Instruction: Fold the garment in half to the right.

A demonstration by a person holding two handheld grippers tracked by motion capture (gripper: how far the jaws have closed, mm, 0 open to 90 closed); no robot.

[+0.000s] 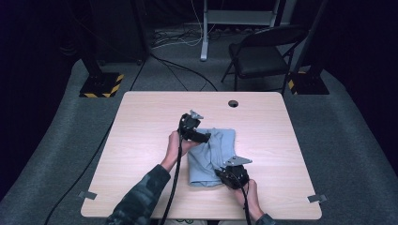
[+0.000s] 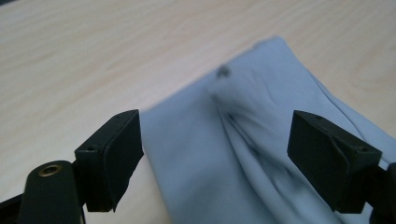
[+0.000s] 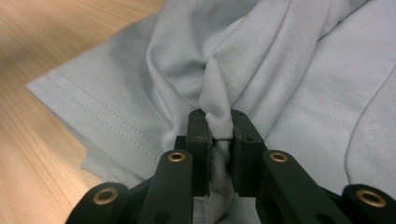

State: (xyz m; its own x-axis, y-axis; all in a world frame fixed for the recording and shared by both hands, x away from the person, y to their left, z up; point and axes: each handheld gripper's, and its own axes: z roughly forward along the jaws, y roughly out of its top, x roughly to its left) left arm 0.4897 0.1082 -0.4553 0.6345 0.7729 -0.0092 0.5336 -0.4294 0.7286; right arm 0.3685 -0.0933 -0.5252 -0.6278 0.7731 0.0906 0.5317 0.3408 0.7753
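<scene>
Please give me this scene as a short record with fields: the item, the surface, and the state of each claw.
item: light blue garment, folded and creased
surface: wooden table
left claw: jaws wide apart above the garment, nothing between the pads
right claw: jaws closed on a pinched fold of the garment
hands: one holds each claw, from the near edge of the table

No readable text, label, brand, number or sign appears on anything in these views.
</scene>
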